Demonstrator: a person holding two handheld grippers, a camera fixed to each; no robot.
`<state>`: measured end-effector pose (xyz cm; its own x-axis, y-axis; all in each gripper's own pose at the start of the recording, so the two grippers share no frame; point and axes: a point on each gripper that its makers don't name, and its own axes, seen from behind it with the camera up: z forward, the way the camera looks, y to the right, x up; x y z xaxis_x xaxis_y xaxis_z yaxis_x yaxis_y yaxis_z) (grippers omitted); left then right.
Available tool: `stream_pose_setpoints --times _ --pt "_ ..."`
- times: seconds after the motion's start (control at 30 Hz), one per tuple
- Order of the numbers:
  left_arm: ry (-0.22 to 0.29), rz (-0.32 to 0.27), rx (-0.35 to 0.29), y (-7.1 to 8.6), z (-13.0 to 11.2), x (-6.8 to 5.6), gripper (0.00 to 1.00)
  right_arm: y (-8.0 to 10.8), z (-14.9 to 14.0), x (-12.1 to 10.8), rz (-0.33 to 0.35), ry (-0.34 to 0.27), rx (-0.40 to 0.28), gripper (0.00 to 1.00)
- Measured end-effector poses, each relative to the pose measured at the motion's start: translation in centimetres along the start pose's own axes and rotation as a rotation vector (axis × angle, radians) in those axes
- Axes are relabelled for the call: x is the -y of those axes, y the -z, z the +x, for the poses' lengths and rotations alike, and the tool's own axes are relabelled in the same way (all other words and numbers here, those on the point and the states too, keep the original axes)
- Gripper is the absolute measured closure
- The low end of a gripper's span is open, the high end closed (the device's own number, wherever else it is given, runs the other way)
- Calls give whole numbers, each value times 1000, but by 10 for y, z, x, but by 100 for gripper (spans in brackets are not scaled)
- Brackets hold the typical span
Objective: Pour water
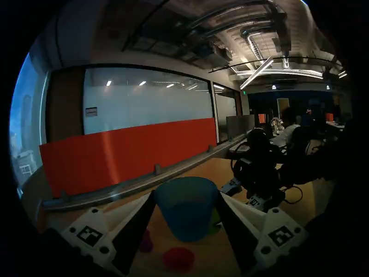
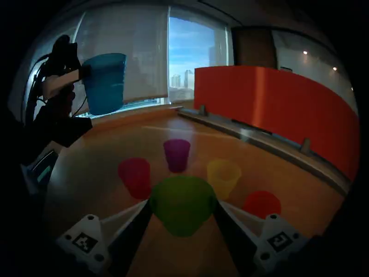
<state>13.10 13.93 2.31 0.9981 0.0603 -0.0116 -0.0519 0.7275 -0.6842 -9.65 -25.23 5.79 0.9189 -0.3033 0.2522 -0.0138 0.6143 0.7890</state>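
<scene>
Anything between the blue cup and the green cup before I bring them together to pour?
Nothing visible. In the right gripper view the blue cup is held high at left, the green cup low in front, open air between. The red cup, purple cup and yellow cup stand lower, on the table.

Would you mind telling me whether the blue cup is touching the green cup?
Apart. The right gripper view shows the blue cup held high at upper left, a wide stretch of desk between it and the green cup.
</scene>
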Motion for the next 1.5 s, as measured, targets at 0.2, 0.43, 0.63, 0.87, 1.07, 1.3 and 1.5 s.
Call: stream_pose_setpoints --times 0.2,0.43,0.63,0.87,1.07,1.3,1.5 --pt "-11 12 -7 -1 8 9 10 9 22 8 5 12 -55 8" --pt "-22 18 -22 2 18 15 11 17 42 16 11 19 -113 8" --pt "-25 24 -26 3 22 18 10 22 57 22 18 30 -163 8" --pt "-24 25 -31 4 24 19 10 27 73 28 25 36 -218 8" --pt "-26 25 -35 3 26 21 11 28 81 30 20 40 -245 7" --pt "-31 28 -36 3 26 22 11 27 86 32 22 50 -258 6" --pt "-40 31 -33 3 26 24 11 26 88 38 36 59 -262 7"
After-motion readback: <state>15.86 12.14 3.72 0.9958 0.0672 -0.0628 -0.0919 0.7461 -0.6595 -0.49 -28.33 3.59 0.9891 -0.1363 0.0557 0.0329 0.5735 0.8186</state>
